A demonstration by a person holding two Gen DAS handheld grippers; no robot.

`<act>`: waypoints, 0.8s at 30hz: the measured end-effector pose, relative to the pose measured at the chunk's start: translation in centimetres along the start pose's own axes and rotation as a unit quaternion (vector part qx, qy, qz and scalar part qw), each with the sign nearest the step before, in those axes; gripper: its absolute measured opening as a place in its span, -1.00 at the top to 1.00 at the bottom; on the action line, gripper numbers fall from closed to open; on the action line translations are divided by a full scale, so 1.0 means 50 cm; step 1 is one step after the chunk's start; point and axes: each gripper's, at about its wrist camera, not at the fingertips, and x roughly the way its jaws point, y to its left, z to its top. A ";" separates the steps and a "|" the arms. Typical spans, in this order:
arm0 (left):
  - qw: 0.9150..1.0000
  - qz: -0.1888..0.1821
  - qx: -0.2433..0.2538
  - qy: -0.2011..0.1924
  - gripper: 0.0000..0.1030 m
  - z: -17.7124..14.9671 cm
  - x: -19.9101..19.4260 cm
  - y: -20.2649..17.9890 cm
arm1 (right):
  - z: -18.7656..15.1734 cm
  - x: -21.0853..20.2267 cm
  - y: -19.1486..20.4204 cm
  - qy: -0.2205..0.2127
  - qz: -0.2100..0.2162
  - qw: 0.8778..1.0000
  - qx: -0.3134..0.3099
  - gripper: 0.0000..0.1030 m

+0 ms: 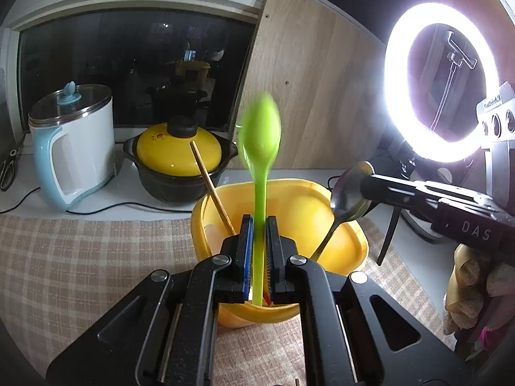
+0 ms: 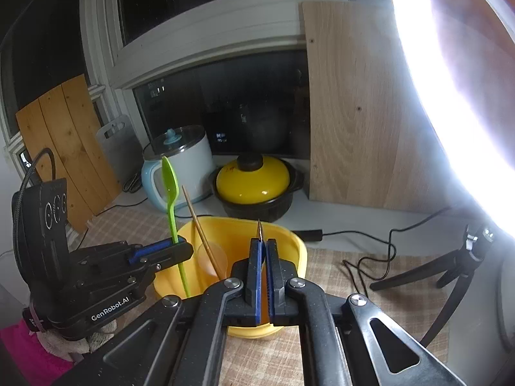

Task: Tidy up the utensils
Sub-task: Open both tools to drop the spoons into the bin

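Left tool [image 1: 259, 251] of mine is closed on the green spoon [image 1: 260, 135], pinching its handle; the bowl end stands upright above the jaws, the handle end goes down into the yellow container [image 1: 354, 241]. Right tool [image 2: 263, 267] grips the metal spoon [image 1: 349, 199] over the same container. One chopstick [image 1: 210, 186] leans inside. Container stands on the bench [image 1: 80, 257], with its checked cloth.
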 end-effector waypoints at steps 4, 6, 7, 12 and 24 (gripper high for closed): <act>1.000 0.003 -0.002 0.005 0.51 -0.003 -0.007 -0.001 | -0.010 0.002 0.002 0.009 0.009 1.000 -0.001 0.89; 1.000 0.003 -0.005 0.002 0.50 -0.004 -0.017 -0.001 | -0.015 -0.008 0.002 0.004 0.010 1.000 0.001 0.67; 1.000 0.002 -0.007 0.001 0.50 -0.005 -0.025 -0.001 | -0.016 -0.014 0.002 0.001 0.011 1.000 0.003 0.60; 1.000 0.001 -0.011 -0.012 0.50 -0.013 -0.074 -0.001 | -0.024 -0.044 -0.002 -0.006 0.016 1.000 0.016 0.51; 0.999 0.029 -0.005 0.015 0.49 -0.087 -0.172 0.009 | -0.090 -0.149 -0.033 -0.037 0.028 0.998 0.042 -0.50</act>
